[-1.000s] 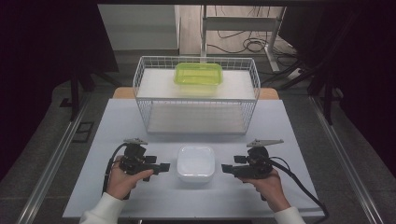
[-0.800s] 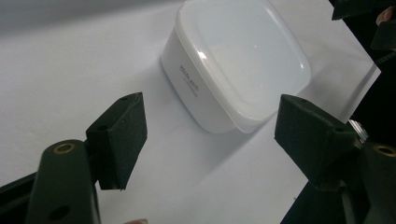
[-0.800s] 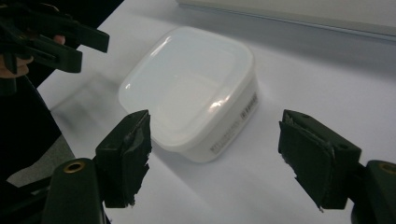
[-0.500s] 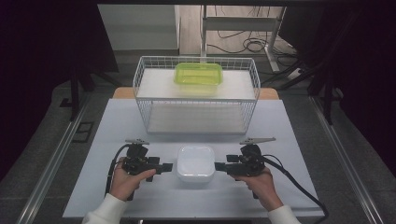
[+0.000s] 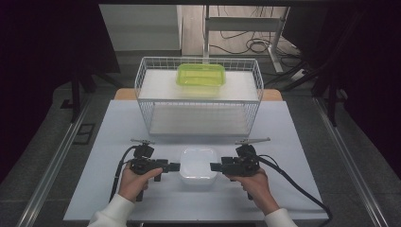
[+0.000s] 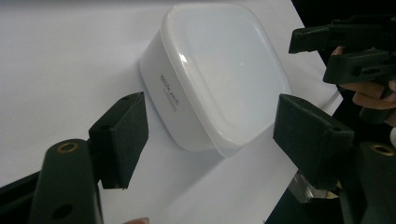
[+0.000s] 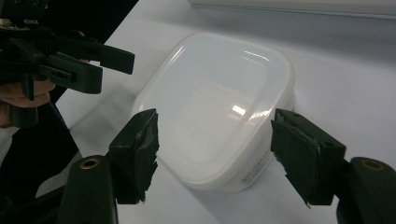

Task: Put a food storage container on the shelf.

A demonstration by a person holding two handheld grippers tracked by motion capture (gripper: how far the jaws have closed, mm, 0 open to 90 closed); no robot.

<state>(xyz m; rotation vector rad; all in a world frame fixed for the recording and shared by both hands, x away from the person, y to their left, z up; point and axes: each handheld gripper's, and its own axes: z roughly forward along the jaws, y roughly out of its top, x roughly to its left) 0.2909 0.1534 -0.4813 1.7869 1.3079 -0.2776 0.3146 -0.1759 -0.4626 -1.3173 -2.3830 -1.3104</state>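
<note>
Basket (image 5: 146, 101) holds green tub (image 5: 201, 78), white tub (image 5: 199, 165) lidded

The scene is taken from three cameras. The high view is set above the near edge of the table (image 5: 118, 123) and is aimed forward and down, so that the whole tabletop is covered from a distance, out to the wire basket (image 5: 198, 101) at the far edge. The left gripper view is mounted on the left gripper (image 6: 210, 140) and is directed along its jaws from the left side of the table, very near the surface. The right gripper view is carried on the right gripper (image 7: 215, 156) and is pointed the opposite way, equally close. The white lidded box (image 5: 198, 165) near the front edge is shared by all three views, and in each gripper view the other gripper is caught beyond it.
</note>
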